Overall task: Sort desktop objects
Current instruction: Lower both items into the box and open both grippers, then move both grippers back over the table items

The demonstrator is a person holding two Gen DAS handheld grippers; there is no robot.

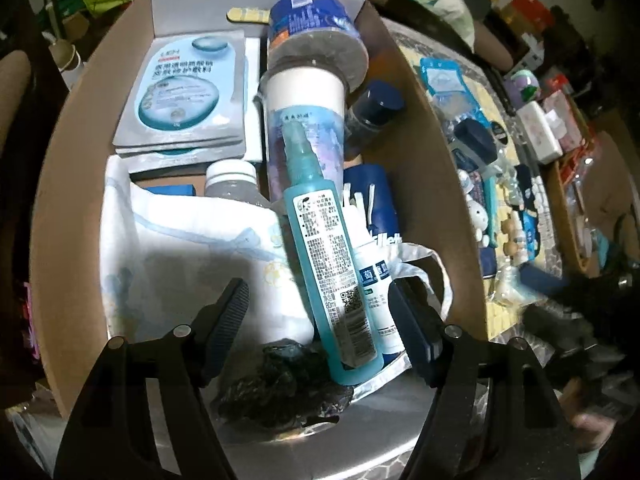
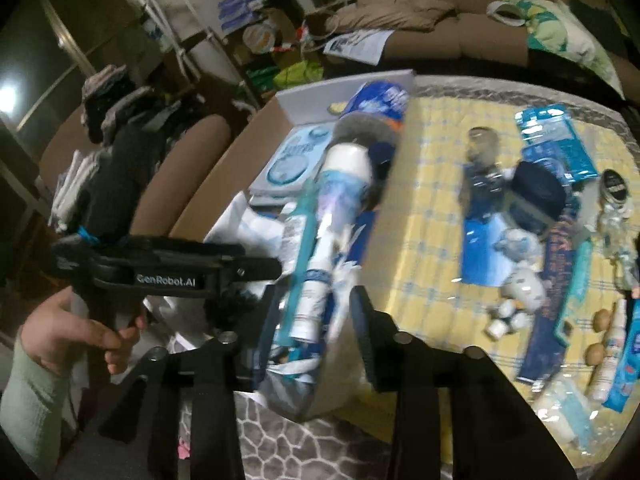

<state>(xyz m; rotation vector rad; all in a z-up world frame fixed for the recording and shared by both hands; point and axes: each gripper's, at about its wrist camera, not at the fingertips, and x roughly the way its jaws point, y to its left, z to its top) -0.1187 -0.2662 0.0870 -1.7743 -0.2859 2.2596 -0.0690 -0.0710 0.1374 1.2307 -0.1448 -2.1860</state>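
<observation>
Cardboard box (image 1: 72, 184) filling the left wrist view, crammed because sorted toiletries collect here. At twelve o'clock, one blue wipes canister (image 1: 312, 28); at eleven, a stack of face-mask sachets (image 1: 188, 92) — apparently three. Centre: one teal spray bottle (image 1: 328, 264) lying on top, probably just dropped. Left gripper (image 1: 316, 312) spread wide, empty, straddling that bottle without touching. Right gripper (image 2: 316, 312) likewise wide, holding nothing, poised over the box's near edge — unsorted items on the yellow tablecloth (image 2: 432, 184) at three o'clock.
</observation>
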